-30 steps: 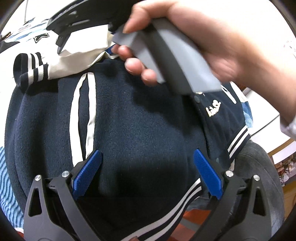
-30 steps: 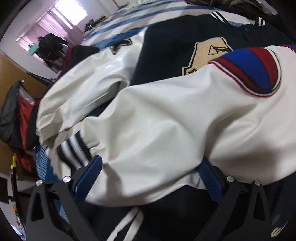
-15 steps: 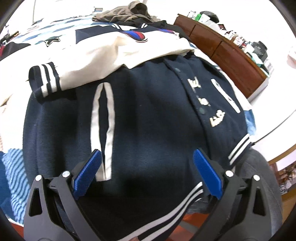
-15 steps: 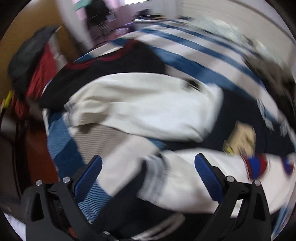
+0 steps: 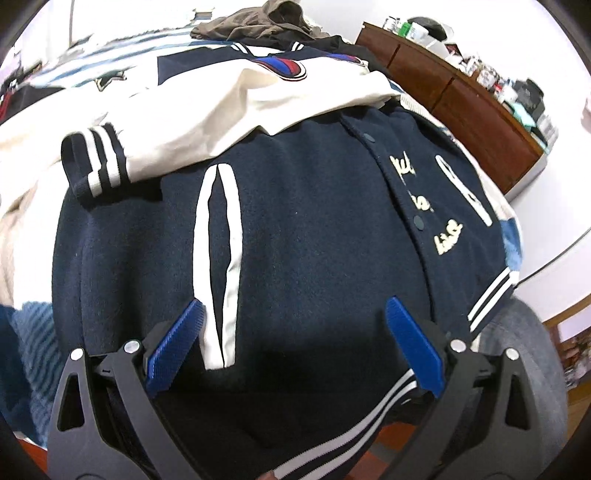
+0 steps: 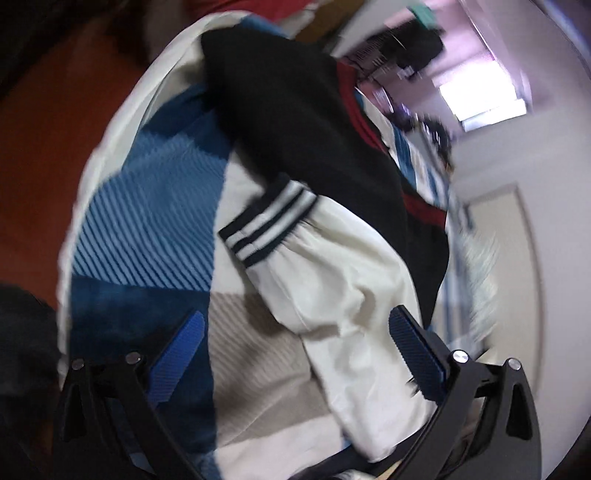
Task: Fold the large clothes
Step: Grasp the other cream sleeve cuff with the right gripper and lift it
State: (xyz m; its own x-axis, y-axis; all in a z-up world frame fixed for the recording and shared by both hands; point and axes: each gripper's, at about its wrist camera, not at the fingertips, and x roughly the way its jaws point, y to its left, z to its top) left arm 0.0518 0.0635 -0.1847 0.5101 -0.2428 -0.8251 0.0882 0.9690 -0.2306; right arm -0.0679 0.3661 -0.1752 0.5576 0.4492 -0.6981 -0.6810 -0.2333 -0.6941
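the left gripper [image 5: 293,341] hangs over the near hem of a navy varsity jacket [image 5: 314,236], its blue pads [image 5: 173,347] spread wide with nothing between them. the jacket lies front up across a bed, filling most of the left wrist view. to the left, a cream sleeve [image 5: 207,114] is folded across the chest, ending in a navy cuff with white stripes [image 5: 98,164] at the jacket's left edge. just right of the cuff is a white-trimmed pocket [image 5: 218,266], running from far to near. further right the snap placket [image 5: 395,184] runs down the front, with cream script lettering beside it and a second white pocket strip near the right edge. the striped hem band [image 5: 369,424] crosses the near edge between the fingers. beyond the jacket lies a brown garment [image 5: 255,26], and at far right stands a wooden dresser [image 5: 461,96] cluttered on top.

the right wrist view is blurred. the right gripper [image 6: 295,350] is likewise parted wide and holds nothing. at its left is a blue-and-white striped bedcover [image 6: 147,229]. the jacket's other cream sleeve [image 6: 340,295] lies between the pads, its striped cuff [image 6: 269,225] pointing away. a black garment with red trim [image 6: 314,122] lies beyond it, touching the sleeve.
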